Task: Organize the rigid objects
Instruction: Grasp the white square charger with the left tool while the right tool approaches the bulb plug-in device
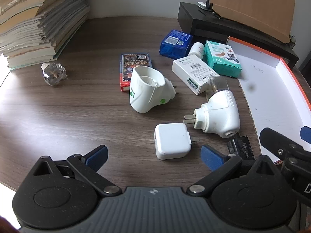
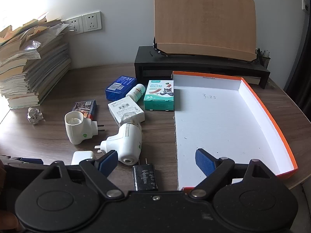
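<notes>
Both the left gripper [image 1: 154, 156] and right gripper [image 2: 156, 160] hang wide open, holding nothing. The clutter, from the white charger [image 1: 172, 140] to the blue case [image 1: 176, 41], sits left of the tray [image 2: 272, 114]. The tray's white floor lies bare, its left edge unwalled, and open tabletop [image 1: 58, 116] spreads toward the books [image 1: 38, 25] at far left.

"UGREEN" on the black charger [image 2: 145, 177], "50" on the green box [image 2: 159, 95], "3:25" inside the tray [image 2: 209, 96].
</notes>
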Motion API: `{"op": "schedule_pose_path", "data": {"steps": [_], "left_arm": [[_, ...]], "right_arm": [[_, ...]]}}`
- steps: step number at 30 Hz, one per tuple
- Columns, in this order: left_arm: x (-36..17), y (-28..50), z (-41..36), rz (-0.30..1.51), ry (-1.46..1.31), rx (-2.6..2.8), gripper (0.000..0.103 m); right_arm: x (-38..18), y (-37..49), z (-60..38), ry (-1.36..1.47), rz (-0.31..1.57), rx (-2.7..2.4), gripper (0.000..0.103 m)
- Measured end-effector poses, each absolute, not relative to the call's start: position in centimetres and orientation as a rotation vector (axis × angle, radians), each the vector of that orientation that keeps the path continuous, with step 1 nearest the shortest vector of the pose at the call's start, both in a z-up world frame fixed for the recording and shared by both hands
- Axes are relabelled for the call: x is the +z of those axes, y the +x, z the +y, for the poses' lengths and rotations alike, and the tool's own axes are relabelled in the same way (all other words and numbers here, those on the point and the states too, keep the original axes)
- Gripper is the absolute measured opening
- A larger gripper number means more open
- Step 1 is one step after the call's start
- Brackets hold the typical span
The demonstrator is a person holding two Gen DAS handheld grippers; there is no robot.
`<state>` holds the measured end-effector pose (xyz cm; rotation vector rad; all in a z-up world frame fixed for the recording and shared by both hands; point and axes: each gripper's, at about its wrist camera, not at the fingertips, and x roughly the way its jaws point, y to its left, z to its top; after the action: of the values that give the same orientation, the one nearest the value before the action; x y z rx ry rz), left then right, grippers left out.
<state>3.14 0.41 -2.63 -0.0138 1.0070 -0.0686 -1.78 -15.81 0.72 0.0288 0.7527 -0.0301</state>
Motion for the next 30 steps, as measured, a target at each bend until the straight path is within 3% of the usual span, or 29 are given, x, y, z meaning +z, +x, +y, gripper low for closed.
{"op": "schedule_pose_path", "data": {"steps": [30], "left_arm": [[-3.6,4.3,0.5,1.027,-0.019,-0.067,0.103]], "right_arm": [[-0.2,-0.5,-16.0,0.034,0.773,-0.036,0.102]]}}
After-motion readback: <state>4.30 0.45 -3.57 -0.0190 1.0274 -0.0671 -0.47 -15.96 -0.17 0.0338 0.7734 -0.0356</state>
